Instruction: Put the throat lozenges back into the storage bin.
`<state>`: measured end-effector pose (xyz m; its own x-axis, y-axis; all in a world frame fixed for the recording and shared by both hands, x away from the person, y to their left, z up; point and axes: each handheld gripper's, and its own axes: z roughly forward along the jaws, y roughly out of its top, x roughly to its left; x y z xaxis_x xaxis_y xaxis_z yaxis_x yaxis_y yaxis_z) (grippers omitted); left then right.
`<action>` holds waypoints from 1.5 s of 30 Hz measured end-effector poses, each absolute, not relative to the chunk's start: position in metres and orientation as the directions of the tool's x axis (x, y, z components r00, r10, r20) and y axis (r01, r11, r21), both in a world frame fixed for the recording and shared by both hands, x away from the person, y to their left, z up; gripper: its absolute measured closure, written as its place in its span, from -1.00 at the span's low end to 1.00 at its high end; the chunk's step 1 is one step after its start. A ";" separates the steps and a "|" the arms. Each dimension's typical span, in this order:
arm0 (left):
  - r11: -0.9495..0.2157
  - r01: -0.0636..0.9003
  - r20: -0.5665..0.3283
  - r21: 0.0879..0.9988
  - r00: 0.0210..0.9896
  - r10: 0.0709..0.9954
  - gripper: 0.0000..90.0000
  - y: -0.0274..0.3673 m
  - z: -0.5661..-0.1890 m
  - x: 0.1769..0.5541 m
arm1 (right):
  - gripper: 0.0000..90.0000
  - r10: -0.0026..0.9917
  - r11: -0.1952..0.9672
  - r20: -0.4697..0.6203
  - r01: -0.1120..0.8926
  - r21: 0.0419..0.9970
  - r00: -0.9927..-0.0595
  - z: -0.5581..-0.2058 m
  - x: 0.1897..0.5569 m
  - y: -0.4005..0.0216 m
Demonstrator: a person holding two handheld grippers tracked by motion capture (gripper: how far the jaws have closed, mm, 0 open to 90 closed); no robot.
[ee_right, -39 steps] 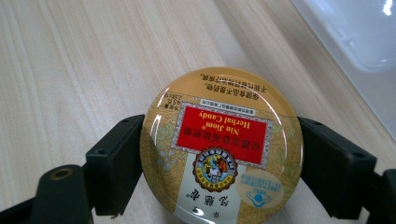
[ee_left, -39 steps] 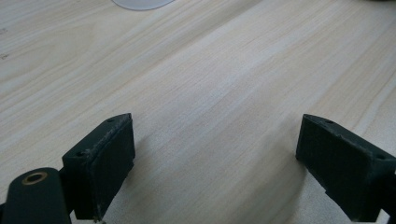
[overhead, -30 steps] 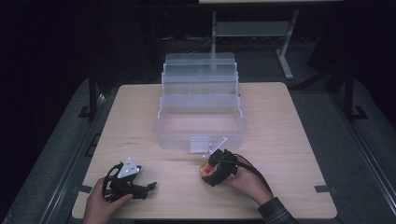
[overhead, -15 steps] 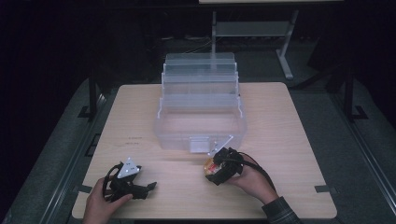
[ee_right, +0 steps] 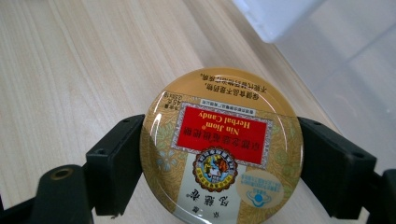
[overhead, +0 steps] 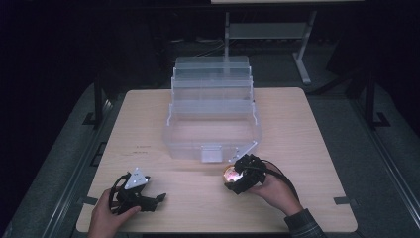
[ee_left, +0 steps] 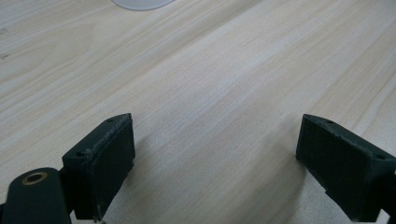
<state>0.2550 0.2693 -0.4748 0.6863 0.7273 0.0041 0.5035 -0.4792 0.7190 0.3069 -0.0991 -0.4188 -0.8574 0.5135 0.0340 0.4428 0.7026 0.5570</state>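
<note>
The high view is dim, its surroundings nearly black around a lit tabletop (overhead: pixel 307 148), while both gripper views are bright, with soft shadows under the tongs (ee_left: pixel 215 163) and glare on the candy tin (ee_right: pixel 222 147) between the right tongs.

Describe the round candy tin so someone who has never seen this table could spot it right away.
Start at the clear plastic organizer box on the wooden table, then look just in front of its near right corner. There the right claw grips a round tin between its black jaws. Its gold lid with a red "Herbal Candy" label is the sole colourful thing here.
</note>
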 end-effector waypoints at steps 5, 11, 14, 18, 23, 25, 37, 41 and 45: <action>-0.479 0.504 0.004 0.719 0.686 0.727 -0.76 0.269 -0.475 0.255 | -0.56 0.529 0.691 0.034 0.454 0.562 -0.848 -0.416 0.307 -0.108; -0.481 0.502 0.006 0.719 0.687 0.727 -0.76 0.269 -0.475 0.255 | -0.56 0.542 0.683 0.031 0.461 0.567 -0.840 -0.411 0.307 -0.114; -0.480 0.502 0.006 0.719 0.687 0.727 -0.76 0.269 -0.475 0.255 | -0.56 0.545 0.681 0.028 0.462 0.568 -0.838 -0.409 0.307 -0.118; -0.480 0.502 0.006 0.719 0.687 0.727 -0.76 0.269 -0.475 0.255 | -0.56 0.553 0.676 0.025 0.466 0.571 -0.833 -0.406 0.307 -0.122; -0.480 0.502 0.006 0.719 0.687 0.727 -0.76 0.269 -0.475 0.255 | -0.56 0.568 0.664 0.022 0.474 0.578 -0.823 -0.401 0.307 -0.129; -0.480 0.502 0.006 0.719 0.687 0.727 -0.76 0.269 -0.475 0.255 | -0.56 0.574 0.660 0.019 0.476 0.582 -0.819 -0.399 0.308 -0.133; -0.481 0.502 0.006 0.719 0.687 0.727 -0.76 0.269 -0.475 0.255 | -0.56 0.605 0.632 0.011 0.489 0.601 -0.796 -0.388 0.309 -0.151; -0.480 0.502 0.006 0.719 0.687 0.727 -0.76 0.269 -0.475 0.255 | -0.56 0.616 0.623 0.008 0.494 0.606 -0.787 -0.385 0.310 -0.157; -0.480 0.502 0.006 0.719 0.687 0.727 -0.76 0.269 -0.475 0.255 | -0.56 0.628 0.613 0.005 0.499 0.613 -0.778 -0.380 0.311 -0.164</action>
<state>0.2551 0.2694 -0.4748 0.6865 0.7271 0.0057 0.5024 -0.4800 0.7192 0.3109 -0.1635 -0.3804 -0.7780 0.6283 0.0051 0.4990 0.6130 0.6125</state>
